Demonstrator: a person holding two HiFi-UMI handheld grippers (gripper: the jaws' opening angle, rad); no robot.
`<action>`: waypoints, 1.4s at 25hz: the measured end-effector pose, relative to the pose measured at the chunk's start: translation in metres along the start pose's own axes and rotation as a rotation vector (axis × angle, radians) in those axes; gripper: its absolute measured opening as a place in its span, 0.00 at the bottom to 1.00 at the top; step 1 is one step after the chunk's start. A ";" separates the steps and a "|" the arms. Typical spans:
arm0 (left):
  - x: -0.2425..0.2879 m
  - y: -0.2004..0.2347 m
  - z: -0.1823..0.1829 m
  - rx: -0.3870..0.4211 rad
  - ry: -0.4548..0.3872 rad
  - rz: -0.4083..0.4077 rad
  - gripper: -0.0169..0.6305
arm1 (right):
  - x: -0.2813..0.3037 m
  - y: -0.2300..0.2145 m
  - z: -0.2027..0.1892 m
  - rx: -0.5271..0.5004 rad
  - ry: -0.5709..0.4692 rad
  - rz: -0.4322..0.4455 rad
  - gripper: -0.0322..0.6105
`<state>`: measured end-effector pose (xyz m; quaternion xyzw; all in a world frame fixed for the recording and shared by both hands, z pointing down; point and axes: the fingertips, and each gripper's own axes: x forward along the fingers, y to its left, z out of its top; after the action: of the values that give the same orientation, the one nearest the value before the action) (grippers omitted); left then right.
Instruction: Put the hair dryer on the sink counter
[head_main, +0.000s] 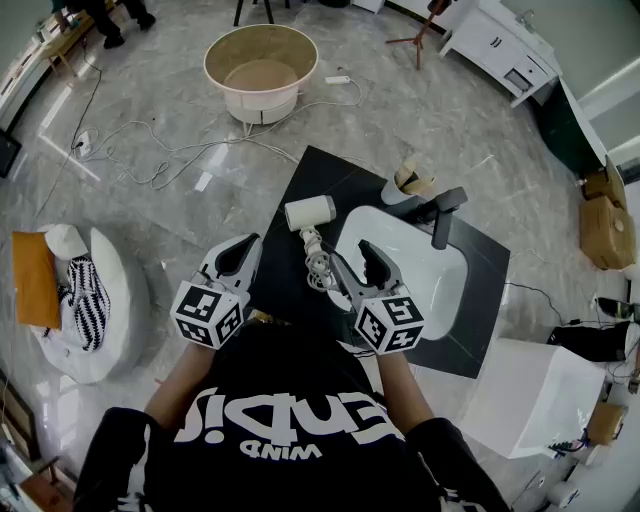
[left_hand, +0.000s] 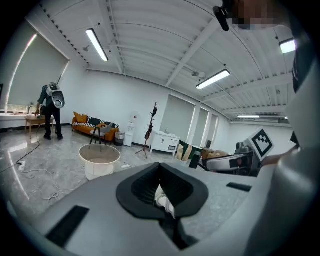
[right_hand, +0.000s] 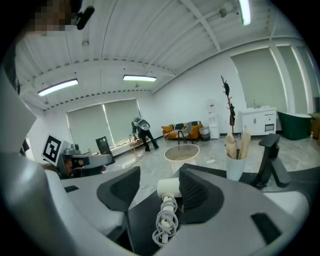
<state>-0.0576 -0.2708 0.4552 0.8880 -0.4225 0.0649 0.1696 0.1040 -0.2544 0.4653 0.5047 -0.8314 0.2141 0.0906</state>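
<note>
The white hair dryer lies on the black sink counter, its coiled cord trailing toward me. My right gripper hovers over the counter's near part, open. In the right gripper view the dryer and cord lie between its spread jaws, close to the right-hand one, with neither pad pressing on them. My left gripper hangs at the counter's left edge with its jaws together; a bit of white shows in the hollow between the pads, and I cannot tell what it is.
A white basin fills the counter's right half, with a black faucet and a cup of brushes behind it. A round basket stands on the floor beyond, cables trail left, and a white box sits right.
</note>
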 end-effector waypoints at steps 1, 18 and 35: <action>-0.002 0.001 0.000 0.003 -0.001 0.003 0.04 | -0.006 -0.003 0.001 0.005 -0.030 -0.015 0.42; -0.020 0.029 -0.019 0.077 -0.049 0.097 0.04 | -0.050 -0.047 -0.011 -0.116 -0.231 -0.264 0.09; -0.020 0.031 -0.016 0.085 -0.100 0.137 0.04 | -0.038 -0.041 -0.020 -0.101 -0.245 -0.214 0.09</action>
<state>-0.0937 -0.2690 0.4732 0.8655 -0.4871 0.0499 0.1059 0.1561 -0.2314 0.4802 0.6075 -0.7874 0.0979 0.0360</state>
